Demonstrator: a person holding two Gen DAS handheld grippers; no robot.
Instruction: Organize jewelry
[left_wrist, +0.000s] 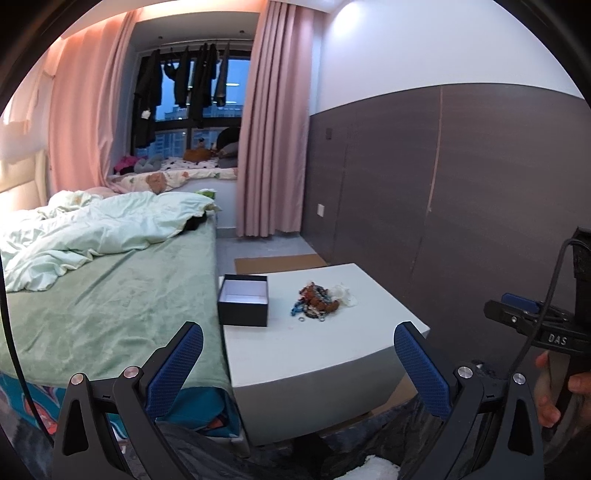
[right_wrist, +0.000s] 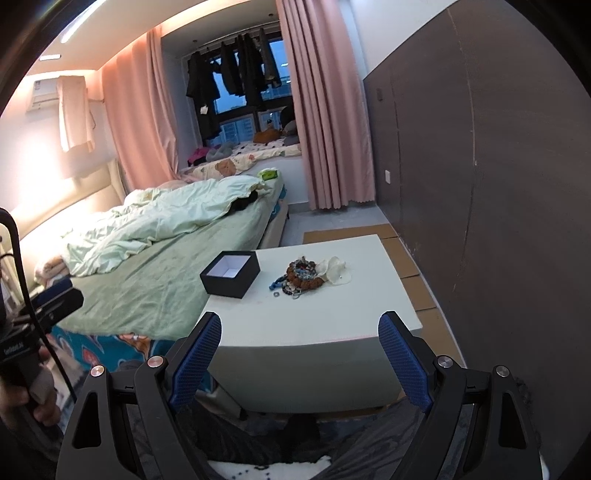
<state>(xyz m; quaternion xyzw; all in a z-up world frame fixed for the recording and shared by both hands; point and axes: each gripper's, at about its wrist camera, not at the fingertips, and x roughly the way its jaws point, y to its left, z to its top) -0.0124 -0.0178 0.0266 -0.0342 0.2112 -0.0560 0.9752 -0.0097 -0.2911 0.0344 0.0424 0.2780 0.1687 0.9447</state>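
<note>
a white table stands beside a bed, and on it a tangled heap of beaded jewelry lies just right of an open black box, with loose rings at the heap's near edge. both tools hover short of the table with nothing in them, left tool and right tool each spread wide. the heap lies straight ahead of both, a little nearer the right tool by my judgement.

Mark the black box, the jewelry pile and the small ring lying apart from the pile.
black box (left_wrist: 243, 314): left wrist view, on its front outer wall.
jewelry pile (right_wrist: 305, 275): right wrist view, on the brown beads at its middle.
small ring (right_wrist: 276, 294): right wrist view, on the ring itself, lying on the white table.
</note>
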